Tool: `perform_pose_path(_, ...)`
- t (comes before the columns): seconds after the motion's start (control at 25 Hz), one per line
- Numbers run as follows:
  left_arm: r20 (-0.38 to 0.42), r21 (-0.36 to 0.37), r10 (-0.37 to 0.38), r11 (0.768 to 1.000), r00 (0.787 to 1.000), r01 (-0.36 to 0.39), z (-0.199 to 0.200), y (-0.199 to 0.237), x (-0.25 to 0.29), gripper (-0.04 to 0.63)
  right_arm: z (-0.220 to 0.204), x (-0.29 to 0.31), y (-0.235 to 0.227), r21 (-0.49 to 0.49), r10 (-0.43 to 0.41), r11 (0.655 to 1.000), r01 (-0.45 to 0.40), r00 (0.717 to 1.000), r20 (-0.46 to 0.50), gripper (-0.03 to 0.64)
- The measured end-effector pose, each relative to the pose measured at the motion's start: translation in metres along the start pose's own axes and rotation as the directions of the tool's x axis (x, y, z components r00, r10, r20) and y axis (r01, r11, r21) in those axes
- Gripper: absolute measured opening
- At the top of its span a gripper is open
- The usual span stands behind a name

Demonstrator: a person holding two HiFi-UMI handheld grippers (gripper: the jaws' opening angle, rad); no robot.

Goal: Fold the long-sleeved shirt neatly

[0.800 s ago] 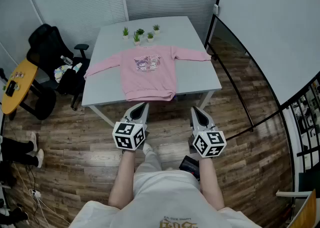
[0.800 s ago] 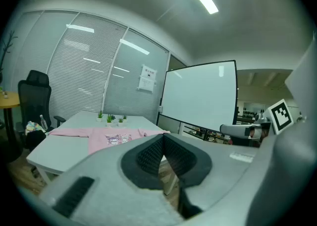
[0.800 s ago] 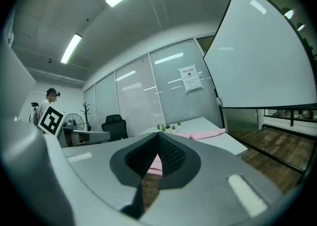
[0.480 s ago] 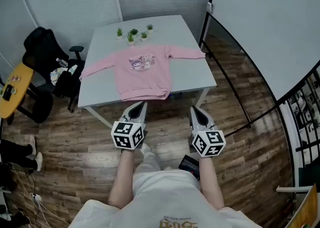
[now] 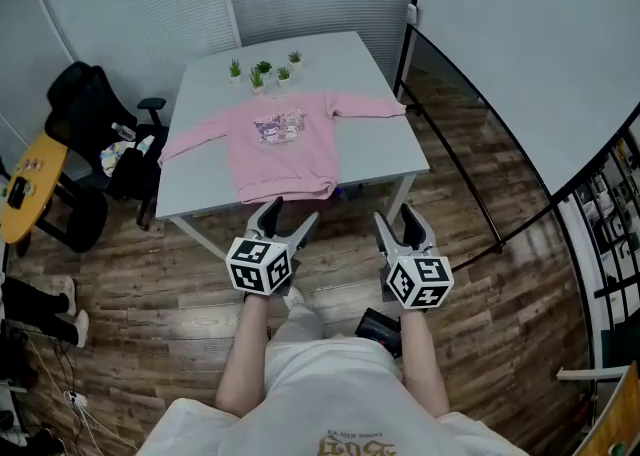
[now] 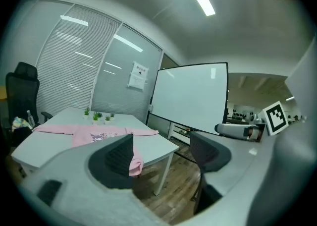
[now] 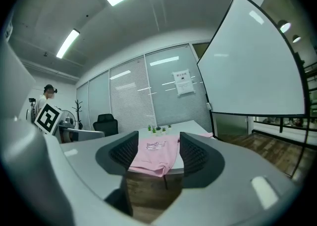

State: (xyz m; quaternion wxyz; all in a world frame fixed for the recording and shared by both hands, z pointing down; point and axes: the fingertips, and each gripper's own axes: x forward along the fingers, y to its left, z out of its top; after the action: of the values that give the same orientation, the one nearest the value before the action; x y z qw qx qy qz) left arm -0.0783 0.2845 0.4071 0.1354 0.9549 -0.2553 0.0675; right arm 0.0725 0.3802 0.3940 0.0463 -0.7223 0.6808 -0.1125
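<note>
A pink long-sleeved shirt (image 5: 280, 149) with a cartoon print lies spread flat on the grey table (image 5: 385, 149), sleeves out to both sides and hem hanging over the near edge. My left gripper (image 5: 288, 214) and right gripper (image 5: 398, 219) hover over the floor just short of the table's near edge, well apart from the shirt. Both are open and hold nothing. In the left gripper view the shirt (image 6: 94, 132) lies beyond the left gripper (image 6: 161, 153). The right gripper view frames the shirt (image 7: 153, 156) between the spread jaws of the right gripper (image 7: 157, 143).
Several small potted plants (image 5: 262, 71) stand at the table's far edge. A black office chair (image 5: 85, 104) and a yellow round table (image 5: 25, 189) are at the left. A large whiteboard (image 5: 530, 54) stands at the right. A black object (image 5: 378, 329) lies on the wooden floor by my legs.
Both grippers' jaws have spread from closed to open. The hands stay in about the same place in front of the table.
</note>
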Motion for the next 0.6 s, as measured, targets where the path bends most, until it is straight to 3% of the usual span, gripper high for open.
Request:
perform_pose_path(0.16, -0.023, 0.036, 0.023, 0.999, 0.999, -0.022, -0.001, 0.003, 0.003, 0.403, -0.007, 0.0, -0.007, 0.029, 0.004, 1.0, -0.004, 1.0, -0.02, 0.287)
perform_pose_path(0.6, -0.08, 0.037, -0.007, 0.999, 0.997, 0.01, -0.011, 0.016, 0.059, 0.391, -0.014, 0.029, -0.053, 0.011, -0.07, 0.997, 0.07, 0.997, -0.042, 0.287)
